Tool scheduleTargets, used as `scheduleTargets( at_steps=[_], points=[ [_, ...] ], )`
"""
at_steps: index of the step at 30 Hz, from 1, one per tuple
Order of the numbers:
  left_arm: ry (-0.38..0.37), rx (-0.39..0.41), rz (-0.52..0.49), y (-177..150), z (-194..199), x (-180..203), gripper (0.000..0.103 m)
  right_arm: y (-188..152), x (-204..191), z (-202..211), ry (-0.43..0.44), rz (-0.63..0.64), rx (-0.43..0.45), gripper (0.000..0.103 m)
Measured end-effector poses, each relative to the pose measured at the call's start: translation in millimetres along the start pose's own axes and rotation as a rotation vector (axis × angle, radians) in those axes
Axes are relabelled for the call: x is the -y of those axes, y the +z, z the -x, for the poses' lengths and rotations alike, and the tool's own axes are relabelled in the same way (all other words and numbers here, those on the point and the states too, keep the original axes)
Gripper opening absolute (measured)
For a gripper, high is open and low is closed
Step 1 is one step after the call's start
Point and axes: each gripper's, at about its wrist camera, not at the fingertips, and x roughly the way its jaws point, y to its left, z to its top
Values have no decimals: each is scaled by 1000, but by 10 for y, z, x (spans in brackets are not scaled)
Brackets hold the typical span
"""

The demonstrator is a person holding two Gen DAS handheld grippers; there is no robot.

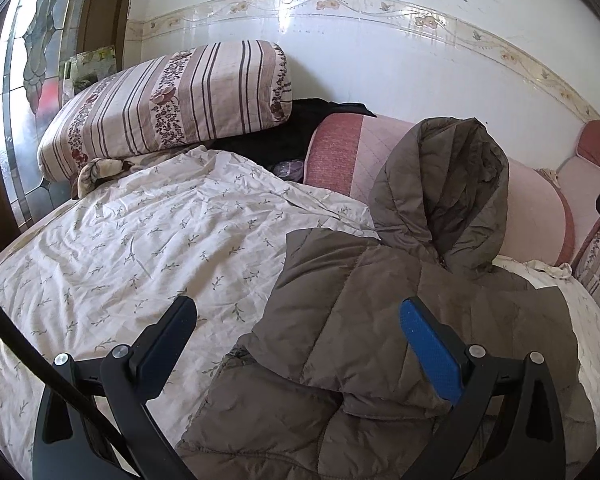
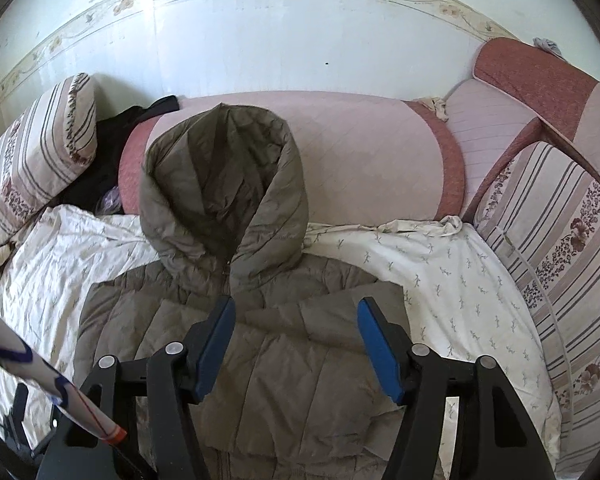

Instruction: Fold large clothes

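You had the grey-brown quilted hooded puffer jacket (image 2: 260, 360) lying flat on the bed's white leaf-print sheet (image 1: 120, 240), its long axis running away from you, with the hood (image 2: 220, 184) propped against the pink quilted bolster (image 2: 360, 152). Your right gripper (image 2: 296, 344) hovered over the chest, fingers wide and empty. Your left gripper (image 1: 296, 332) stood wide too, straddling the jacket's left edge, so it looked the nearer one for folding that side inward.
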Motion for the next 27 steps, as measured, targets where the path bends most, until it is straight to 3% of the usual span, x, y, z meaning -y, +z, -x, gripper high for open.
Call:
scheduleTargets(
  at_steps=[16, 27],
  points=[
    [-7, -32, -43, -70, -91, 101, 102, 511, 38, -335, 30, -52, -5, 60],
    [-9, -79, -81, -158, -236, 190, 102, 1020, 105, -944, 78, -133, -16, 59]
  ],
)
